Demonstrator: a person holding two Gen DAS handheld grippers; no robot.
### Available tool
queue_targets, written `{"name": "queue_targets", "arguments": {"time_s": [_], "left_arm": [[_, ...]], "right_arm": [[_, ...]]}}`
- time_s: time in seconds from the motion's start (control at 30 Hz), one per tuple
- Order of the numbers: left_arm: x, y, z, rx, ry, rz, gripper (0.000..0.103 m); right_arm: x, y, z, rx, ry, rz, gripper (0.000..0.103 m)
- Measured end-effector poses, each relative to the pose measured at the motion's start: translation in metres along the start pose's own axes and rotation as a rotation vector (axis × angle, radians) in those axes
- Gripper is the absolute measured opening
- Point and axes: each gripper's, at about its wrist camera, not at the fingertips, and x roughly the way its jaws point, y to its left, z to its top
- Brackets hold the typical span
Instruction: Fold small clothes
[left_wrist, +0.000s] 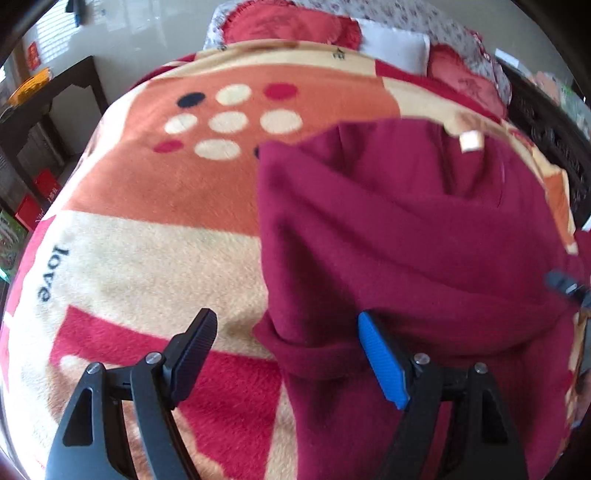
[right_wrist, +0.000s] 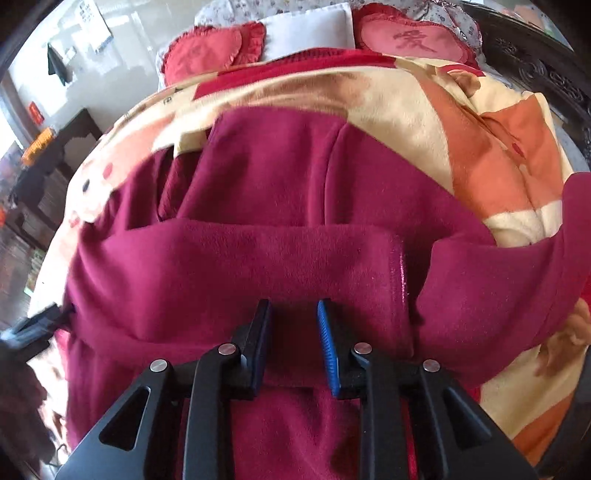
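Covering the bed, patterned blanket (left_wrist: 155, 229), maroon garment (right_wrist: 258, 266), both tools released.

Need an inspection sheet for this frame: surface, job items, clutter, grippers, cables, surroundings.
Surface: fleece blanket in orange, cream and red patches with dots, spread over a bed.
Job's things: one maroon fleece garment, partly folded, pale tag showing.
Clutter: nothing seen on the blanket.
Grippers: left hand-held gripper open wide, straddling the garment's edge; right hand-held gripper slightly parted, fleece in the gap, pads apparently not pressing.
Cables: nothing seen.
Surroundings: red heart-shaped cushions, white pillow, dark carved wooden furniture.
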Motion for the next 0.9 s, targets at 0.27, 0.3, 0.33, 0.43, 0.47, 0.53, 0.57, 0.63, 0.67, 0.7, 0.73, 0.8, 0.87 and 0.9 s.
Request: {"name": "queue_targets", "arguments": {"time_s": [0.27,0.3,0.33,0.43,0.47,0.53,0.57,0.63,0.67,0.7,0.73,0.8,0.87,0.9], "left_arm": [[-0.018,0.011,0.007,-0.039,-0.032,-0.020,0.084],[-0.023,0.012,0.008,-0.046,-0.043,-0.024,0.084],[-0.025,0.011,0.008,-0.052,-0.049,-0.028,0.084],[-0.031,0.005,0.008,-0.045,-0.052,-0.044,0.084],[-0.032,0.003,0.008,-0.036,-0.051,-0.043,0.084],[-0.034,-0.003,0.008,-0.004,-0.050,-0.034,0.084],[-0.035,-0.004,0.008,0.009,-0.051,-0.030,0.084],[-0.038,-0.004,0.006,0.022,-0.063,-0.019,0.084],[-0.039,-0.002,0.005,0.019,-0.067,-0.016,0.084],[-0.039,-0.001,0.005,0.012,-0.068,-0.019,0.084],[-0.038,0.001,0.006,0.002,-0.067,-0.028,0.084],[-0.037,0.002,0.006,-0.011,-0.063,-0.042,0.084],[-0.038,0.001,0.006,-0.011,-0.066,-0.048,0.084],[-0.040,0.000,0.005,-0.008,-0.071,-0.050,0.084]], "right_arm": [[-0.084,-0.109,0.036,0.197,-0.174,-0.239,0.019],[-0.086,-0.123,0.041,0.219,-0.169,-0.272,0.020],[-0.084,-0.137,0.047,0.238,-0.159,-0.295,0.020],[-0.061,-0.168,0.064,0.276,-0.072,-0.337,0.021],[-0.050,-0.175,0.067,0.282,-0.037,-0.332,0.021],[-0.038,-0.189,0.062,0.306,0.018,-0.346,0.005],[-0.044,-0.191,0.058,0.304,0.001,-0.373,0.000],[-0.070,-0.196,0.044,0.315,-0.084,-0.363,0.000],[-0.090,-0.201,0.030,0.343,-0.131,-0.360,0.000],[-0.105,-0.210,0.020,0.374,-0.156,-0.364,0.000],[-0.114,-0.217,0.009,0.400,-0.162,-0.371,0.000],[-0.126,-0.233,-0.011,0.449,-0.115,-0.439,0.000],[-0.137,-0.249,-0.030,0.495,-0.082,-0.507,0.000],[-0.145,-0.255,-0.036,0.512,-0.099,-0.498,0.000]]}}
